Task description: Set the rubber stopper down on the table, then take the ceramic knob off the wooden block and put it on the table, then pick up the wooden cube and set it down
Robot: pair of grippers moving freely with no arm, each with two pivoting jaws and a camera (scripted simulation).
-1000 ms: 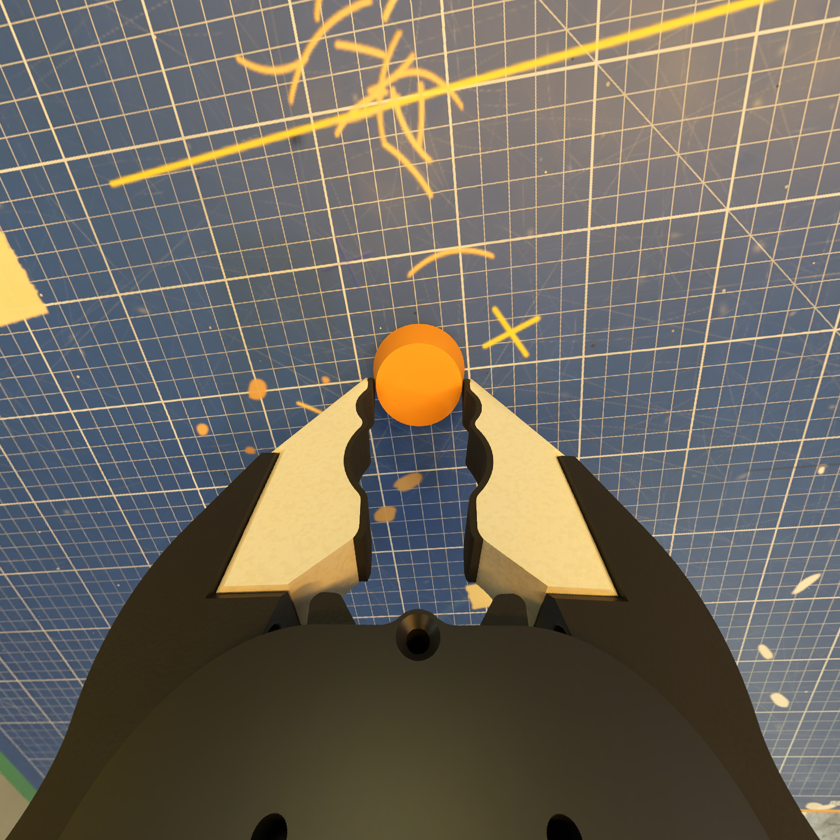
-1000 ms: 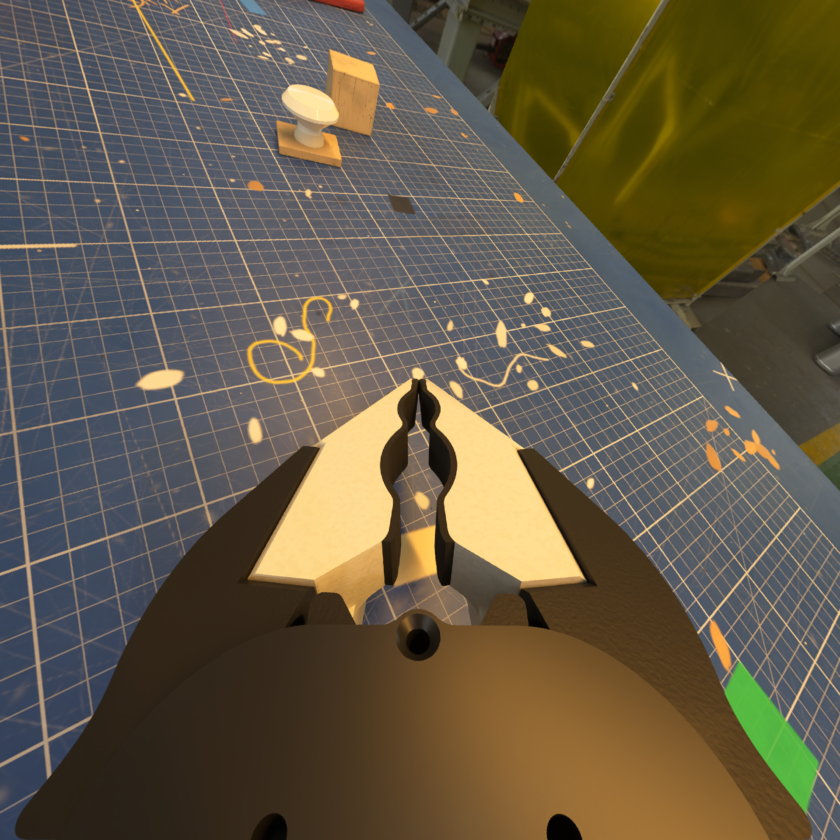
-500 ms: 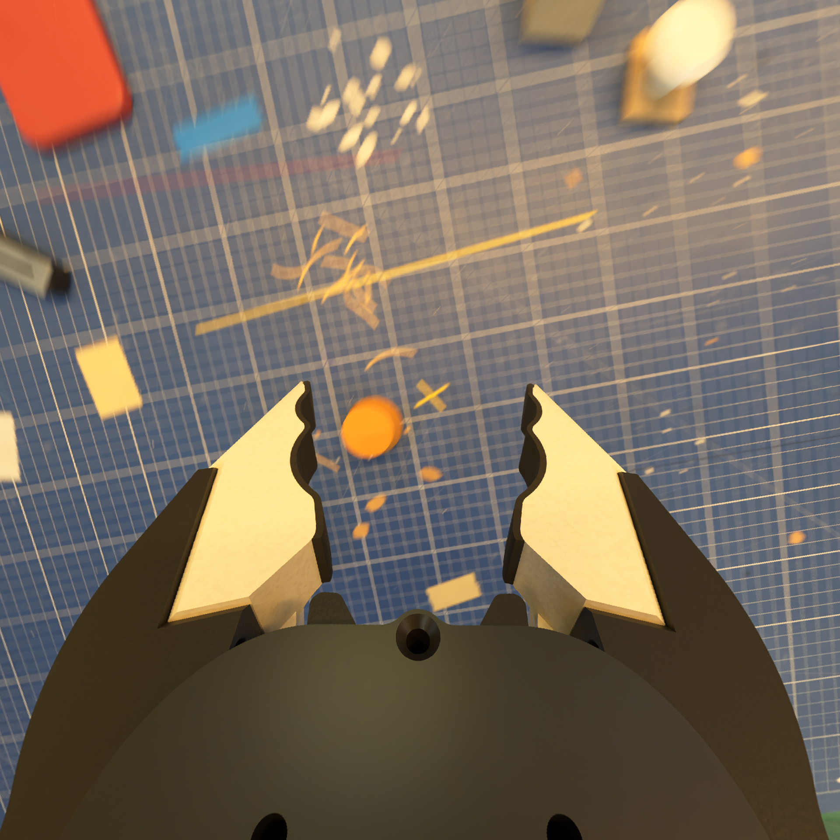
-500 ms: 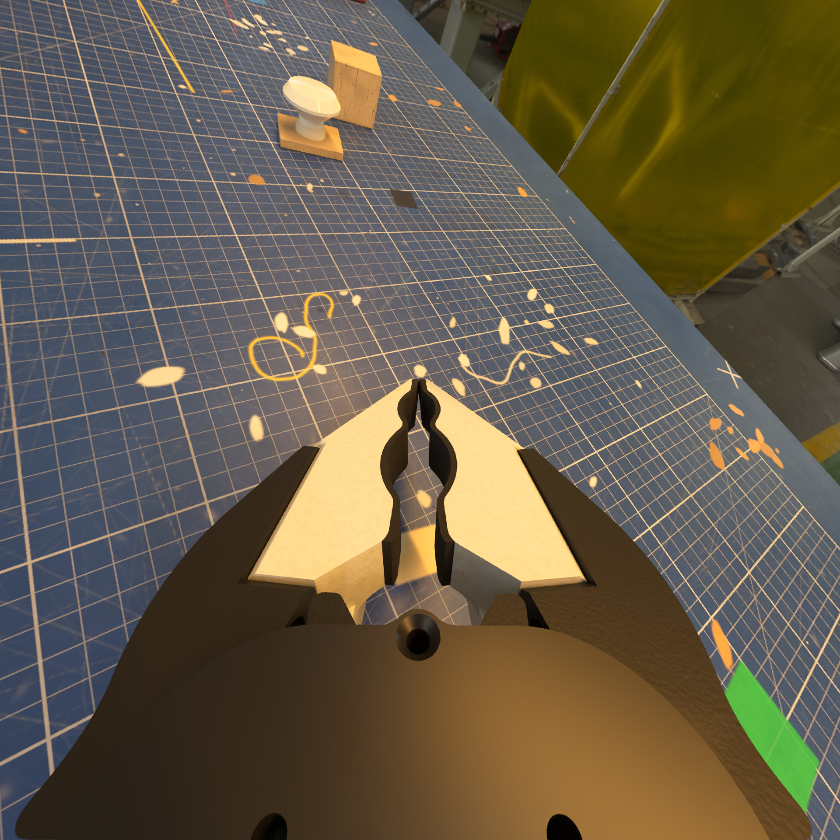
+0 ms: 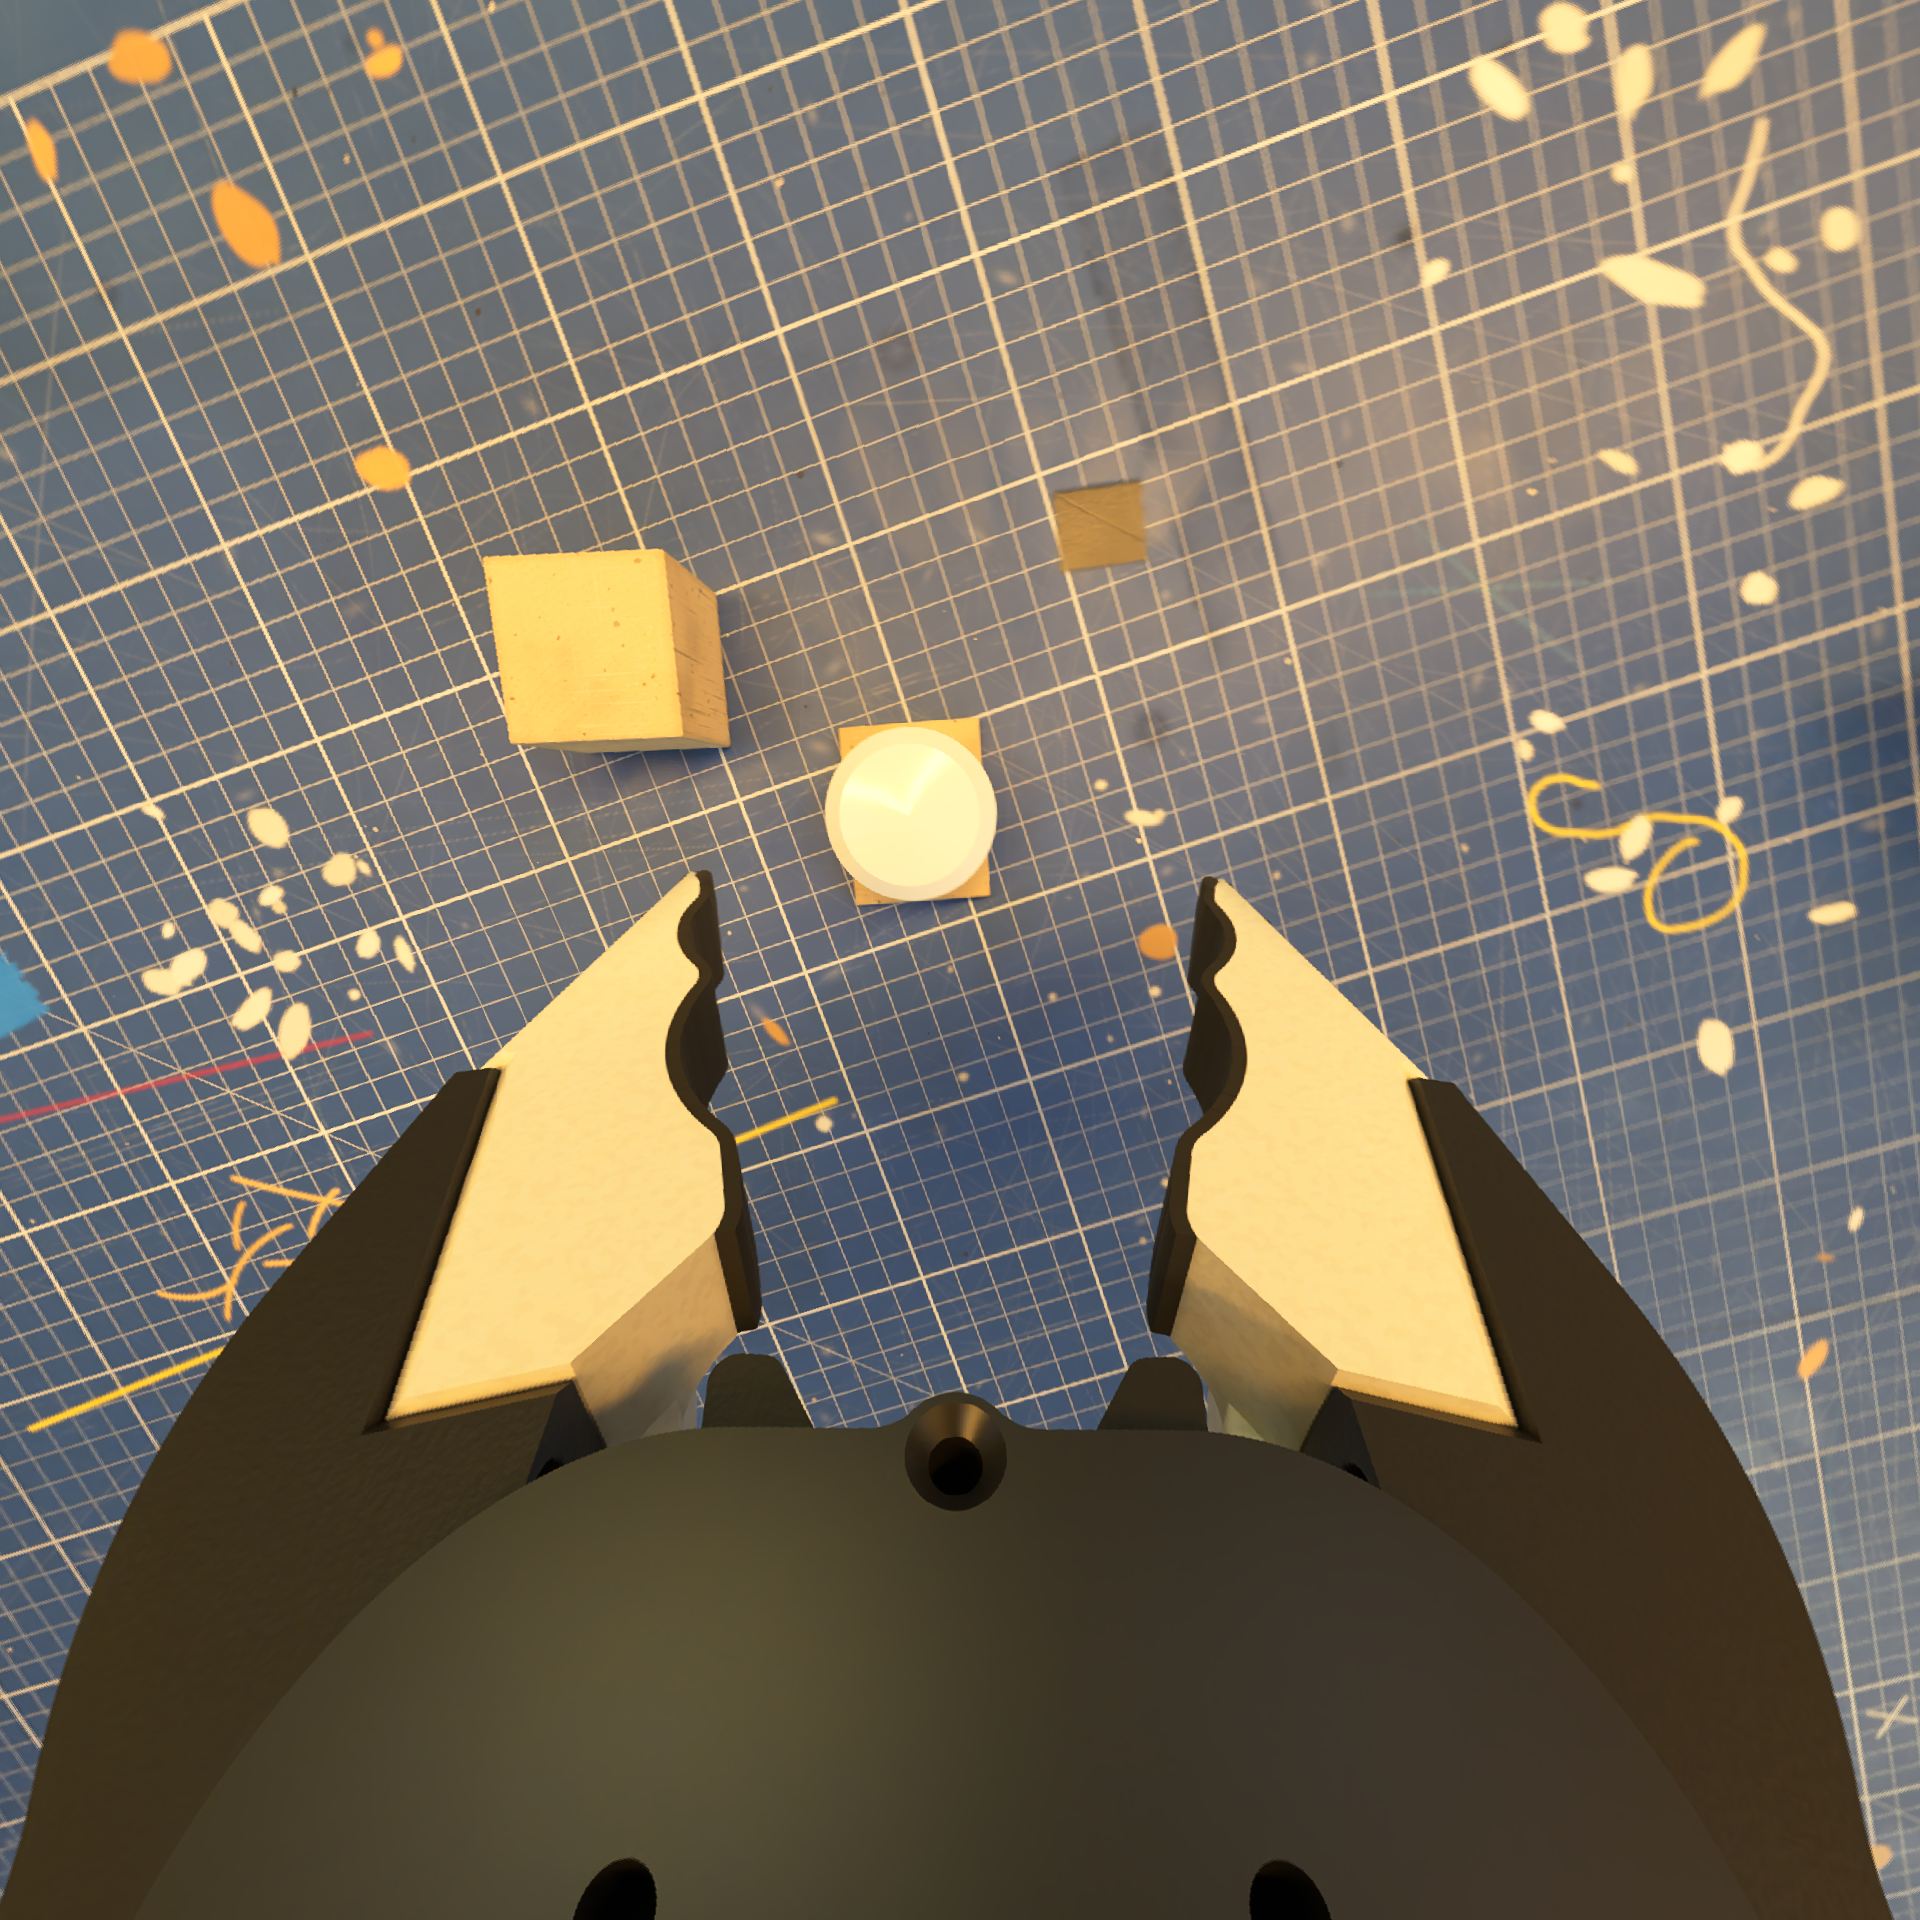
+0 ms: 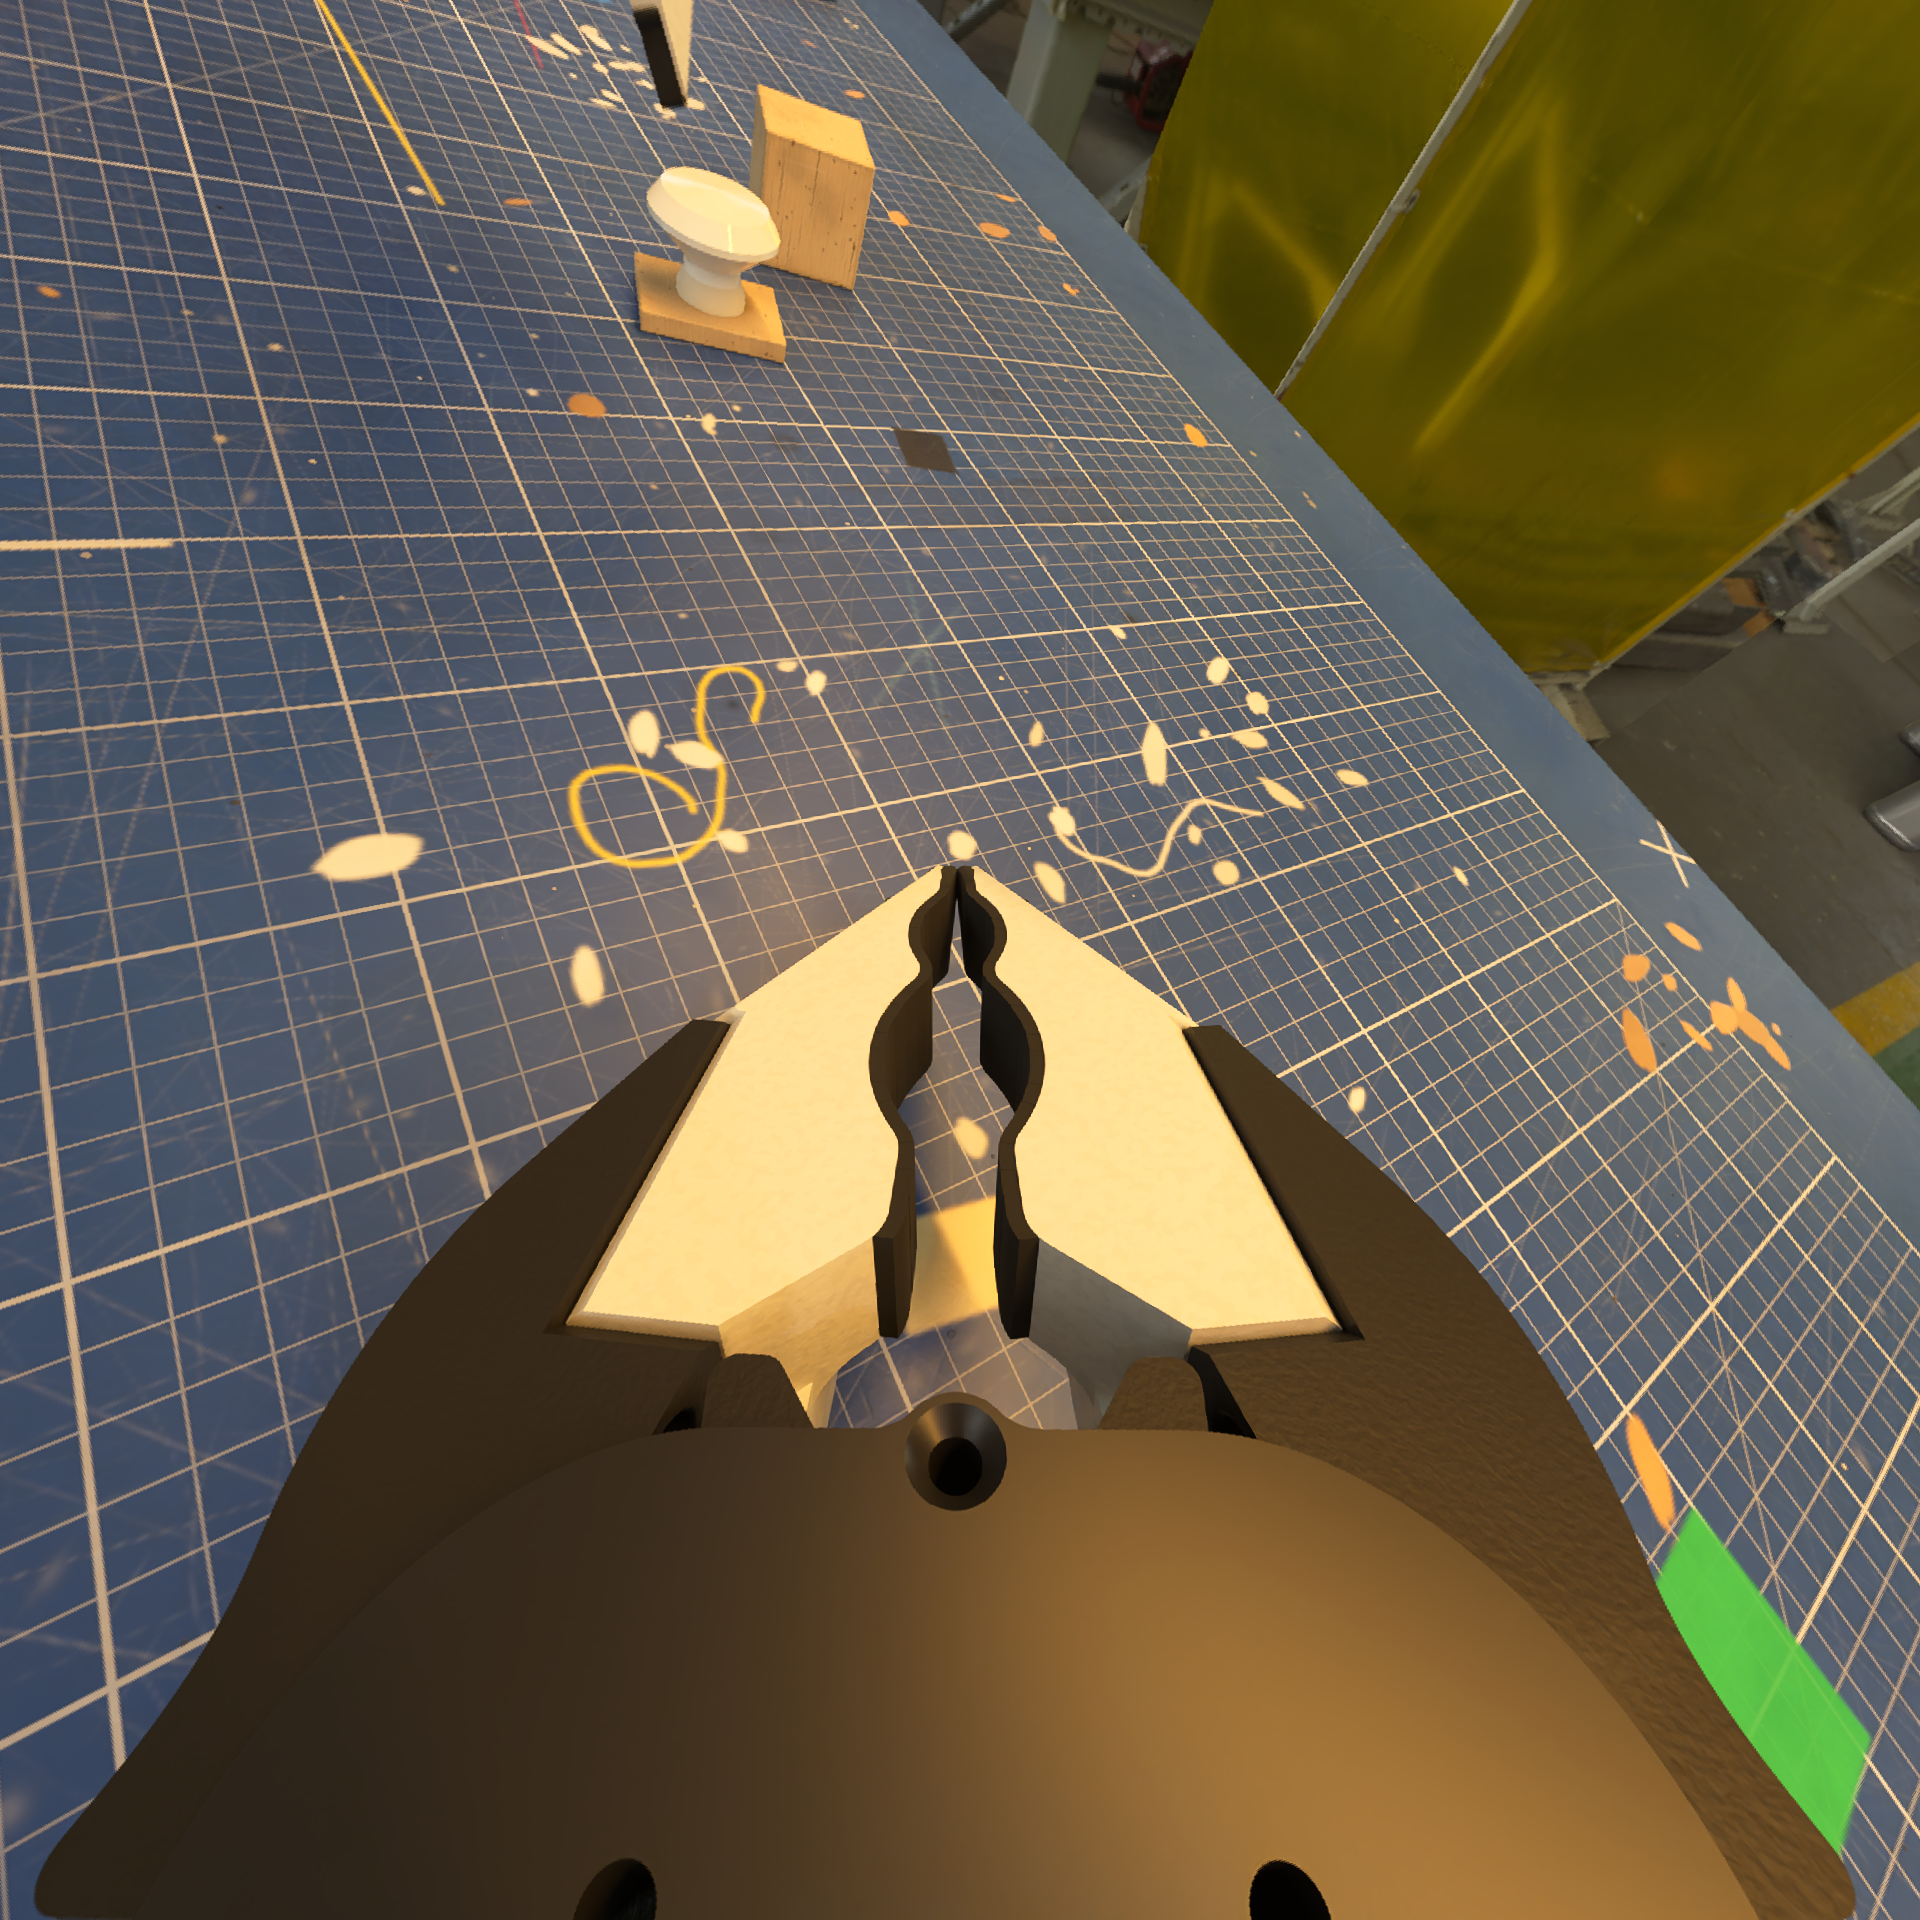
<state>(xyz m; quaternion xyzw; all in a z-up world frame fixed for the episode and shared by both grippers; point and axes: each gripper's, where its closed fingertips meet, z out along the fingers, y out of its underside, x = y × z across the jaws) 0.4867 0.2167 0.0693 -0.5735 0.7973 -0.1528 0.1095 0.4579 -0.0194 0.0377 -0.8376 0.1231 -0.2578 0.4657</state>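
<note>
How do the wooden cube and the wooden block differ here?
The wooden cube is tall and thick; the wooden block is a thin, flat slab. The cube's top is bare; the block carries the white ceramic knob. Both are pale wood, resting close together on the blue grid table.

The counter [image 5: 1299, 312] is dark blue with a white grid, spattered with cream and orange paint flecks, yellow squiggles and a thin red line. On it a glossy white knob [image 5: 910, 812] sits on a pale tan wooden block [image 6: 711, 320] beside a light wooden cube [image 5: 603, 649] with visible grain. Both grippers, left [image 5: 954, 894] and right [image 6: 954, 881], are dark brown with cream jaws; a green patch [image 6: 1756, 1673] marks the counter, and yellow screens [image 6: 1558, 312] stand beyond its edge.
</note>
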